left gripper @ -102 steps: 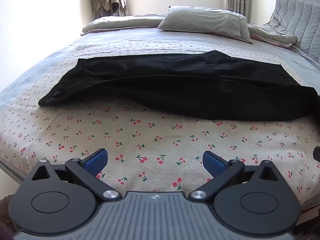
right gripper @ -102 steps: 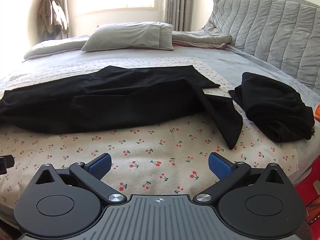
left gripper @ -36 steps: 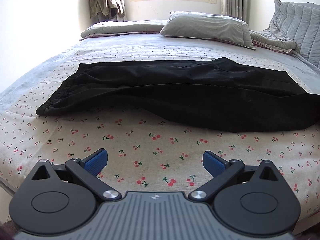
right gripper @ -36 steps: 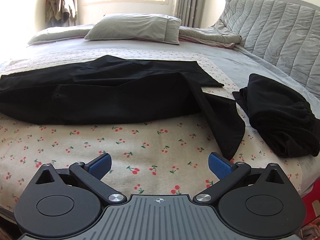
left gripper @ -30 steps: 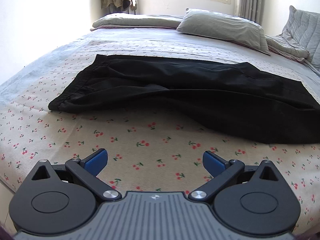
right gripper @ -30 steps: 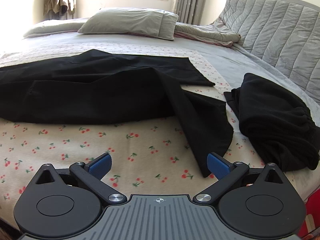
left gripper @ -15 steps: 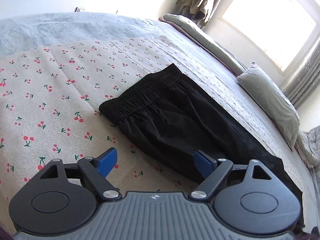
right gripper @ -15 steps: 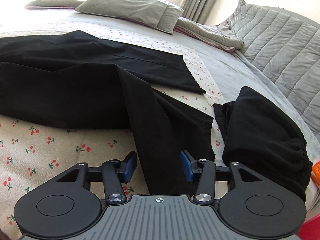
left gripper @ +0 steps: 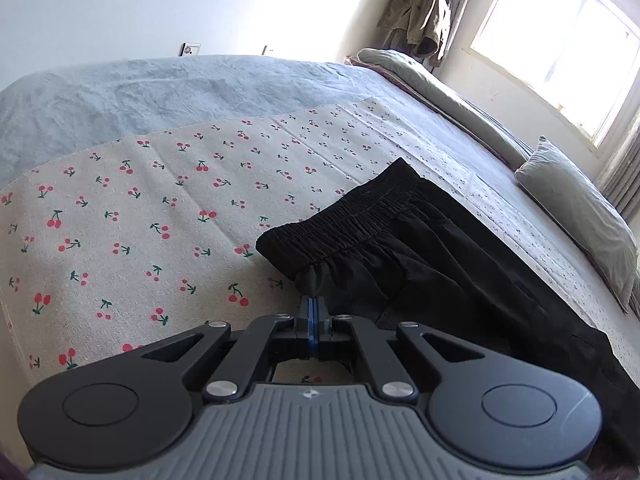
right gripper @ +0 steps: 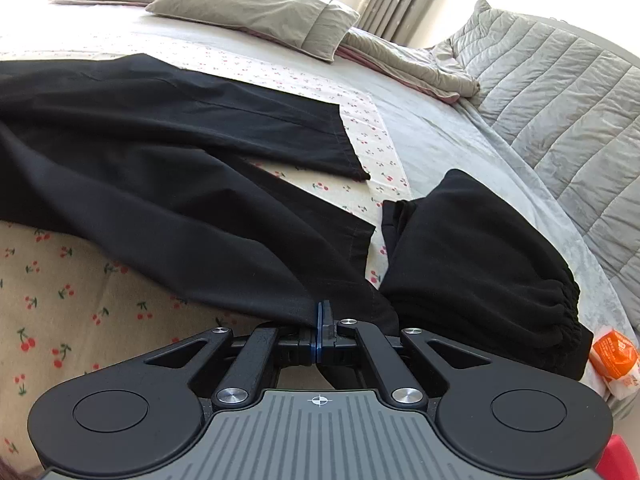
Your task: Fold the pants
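Note:
Black pants [left gripper: 420,248] lie spread across the cherry-print sheet [left gripper: 140,216] on the bed. In the left wrist view my left gripper [left gripper: 313,304] is shut on the near corner of the elastic waistband [left gripper: 340,220]. In the right wrist view the pants [right gripper: 160,152] stretch to the left, with two legs ending at hems. My right gripper [right gripper: 323,312] is shut on the hem corner of the near leg [right gripper: 320,236]. The far leg's hem [right gripper: 344,140] lies flat further back.
A second folded black garment [right gripper: 480,264] lies just right of my right gripper. An orange-and-white packet [right gripper: 612,356] sits at the bed's right edge. Grey pillows [right gripper: 256,12] and a quilted headboard [right gripper: 560,92] are behind. A jacket [left gripper: 420,12] hangs by the window.
Both grippers moved down to the pants and closed: the left on the waistband corner, the right on the near leg's hem. Both were open half a second ago.

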Demonstrator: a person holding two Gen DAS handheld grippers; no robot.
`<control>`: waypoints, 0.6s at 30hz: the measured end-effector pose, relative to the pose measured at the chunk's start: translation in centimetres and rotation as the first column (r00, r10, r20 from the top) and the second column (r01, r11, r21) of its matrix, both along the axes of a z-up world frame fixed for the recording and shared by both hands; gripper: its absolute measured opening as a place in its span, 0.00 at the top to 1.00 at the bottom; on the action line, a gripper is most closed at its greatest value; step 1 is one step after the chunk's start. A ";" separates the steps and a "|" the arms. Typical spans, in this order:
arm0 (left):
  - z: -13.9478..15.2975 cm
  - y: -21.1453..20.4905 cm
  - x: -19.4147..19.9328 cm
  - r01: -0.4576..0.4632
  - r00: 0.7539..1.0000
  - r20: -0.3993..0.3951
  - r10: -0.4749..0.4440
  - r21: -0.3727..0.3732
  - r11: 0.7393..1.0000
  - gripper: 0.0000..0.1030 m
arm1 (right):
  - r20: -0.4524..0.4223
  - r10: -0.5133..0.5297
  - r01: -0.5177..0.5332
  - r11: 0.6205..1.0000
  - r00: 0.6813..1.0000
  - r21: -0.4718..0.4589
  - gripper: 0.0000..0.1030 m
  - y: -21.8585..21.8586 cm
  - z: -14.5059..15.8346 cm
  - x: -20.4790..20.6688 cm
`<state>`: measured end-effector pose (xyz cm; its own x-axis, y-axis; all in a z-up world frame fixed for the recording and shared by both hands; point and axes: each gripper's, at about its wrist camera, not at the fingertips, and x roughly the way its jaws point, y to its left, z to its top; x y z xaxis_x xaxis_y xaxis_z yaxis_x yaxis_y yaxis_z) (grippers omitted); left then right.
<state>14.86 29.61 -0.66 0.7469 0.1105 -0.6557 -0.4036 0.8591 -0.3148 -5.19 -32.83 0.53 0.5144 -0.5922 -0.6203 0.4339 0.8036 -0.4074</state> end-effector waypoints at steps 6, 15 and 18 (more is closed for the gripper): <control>-1.2 2.2 -1.4 0.027 0.998 -0.059 -0.028 -0.028 0.999 1.00 | -0.098 0.078 -0.076 0.997 0.992 0.033 1.00 1.1 -1.2 -2.2; -2.6 1.9 -3.1 0.106 0.985 -0.146 -0.095 0.073 0.992 0.97 | -0.189 0.099 -0.084 0.993 0.977 0.088 1.00 1.1 -2.7 -3.5; -2.1 0.3 -3.2 0.177 0.971 -0.197 -0.137 0.200 0.964 0.89 | -0.213 0.109 -0.087 0.990 0.971 0.111 0.93 1.2 -2.9 -3.8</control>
